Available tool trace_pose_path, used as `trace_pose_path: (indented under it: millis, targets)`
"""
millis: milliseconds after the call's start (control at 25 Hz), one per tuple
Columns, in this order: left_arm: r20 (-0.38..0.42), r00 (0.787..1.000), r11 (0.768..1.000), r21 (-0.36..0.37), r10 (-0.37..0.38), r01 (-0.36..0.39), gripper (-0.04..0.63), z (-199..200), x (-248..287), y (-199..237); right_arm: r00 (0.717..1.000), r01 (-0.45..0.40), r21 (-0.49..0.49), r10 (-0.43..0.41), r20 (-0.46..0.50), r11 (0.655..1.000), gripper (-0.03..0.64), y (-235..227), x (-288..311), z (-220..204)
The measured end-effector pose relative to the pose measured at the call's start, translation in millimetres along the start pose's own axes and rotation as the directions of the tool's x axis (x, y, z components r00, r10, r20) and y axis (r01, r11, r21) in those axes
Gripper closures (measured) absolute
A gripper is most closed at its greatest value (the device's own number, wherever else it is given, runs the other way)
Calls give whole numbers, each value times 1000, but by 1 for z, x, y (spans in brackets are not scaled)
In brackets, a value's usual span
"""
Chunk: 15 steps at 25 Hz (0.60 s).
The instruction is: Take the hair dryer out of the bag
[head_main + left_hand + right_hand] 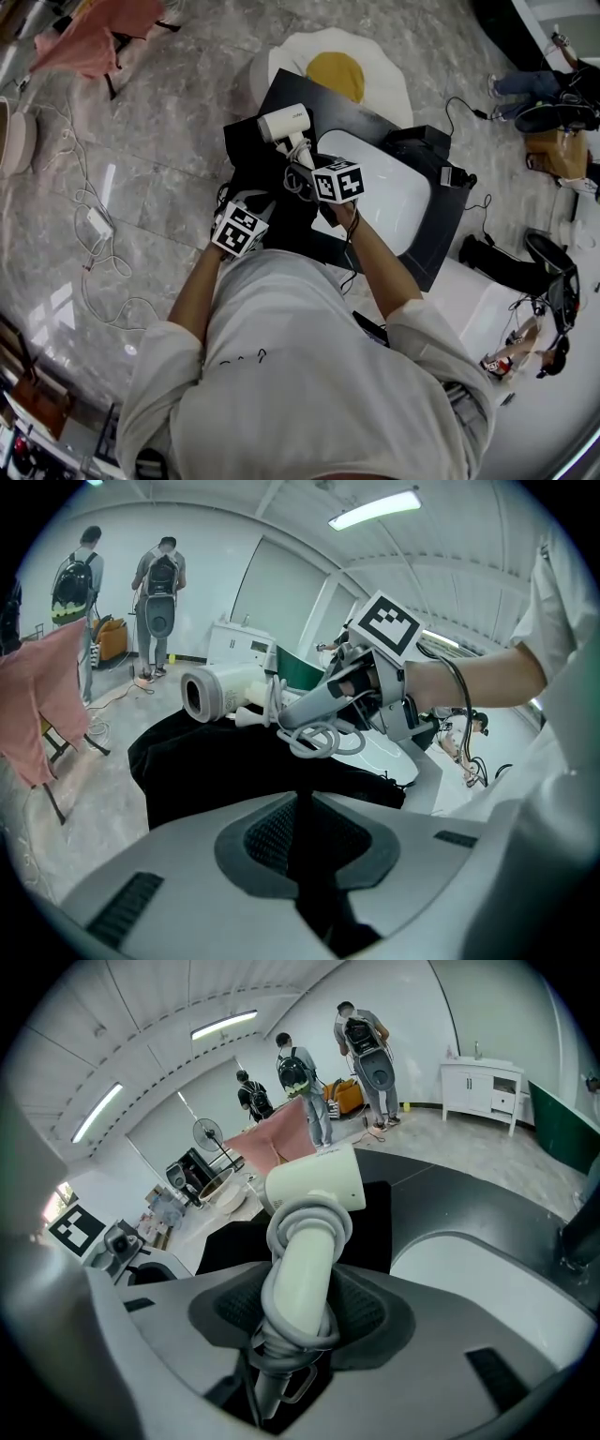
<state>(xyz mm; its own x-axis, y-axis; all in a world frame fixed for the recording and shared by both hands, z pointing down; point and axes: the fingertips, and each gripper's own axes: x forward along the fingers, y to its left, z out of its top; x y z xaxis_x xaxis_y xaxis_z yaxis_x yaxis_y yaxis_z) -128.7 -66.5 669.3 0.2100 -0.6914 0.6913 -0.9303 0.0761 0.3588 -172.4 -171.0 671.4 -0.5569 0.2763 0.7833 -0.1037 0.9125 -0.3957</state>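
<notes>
I can read no text: the small mark on the hair dryer (284, 123) and the dark scribble on the white shirt (309, 375) are too blurred.

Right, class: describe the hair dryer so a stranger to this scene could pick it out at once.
On the black table with the white inset lies a black bag. Just above it the right gripper holds the hair dryer by its handle. Unlike the dark bag, it is white, its cord coiled round the handle.
</notes>
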Motion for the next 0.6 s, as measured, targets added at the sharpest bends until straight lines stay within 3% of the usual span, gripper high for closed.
trace_pose_path:
  millis: [320, 600]
  targets:
    - [-12, 1000, 1000, 2, 9, -9, 537, -3, -4, 2, 1000, 9, 36, -9, -13, 999, 422, -2, 12, -12]
    - [-23, 999, 999, -28, 25, -26, 537, -7, -2, 10, 999, 41, 4, -41, -11, 999, 416, -4, 22, -20]
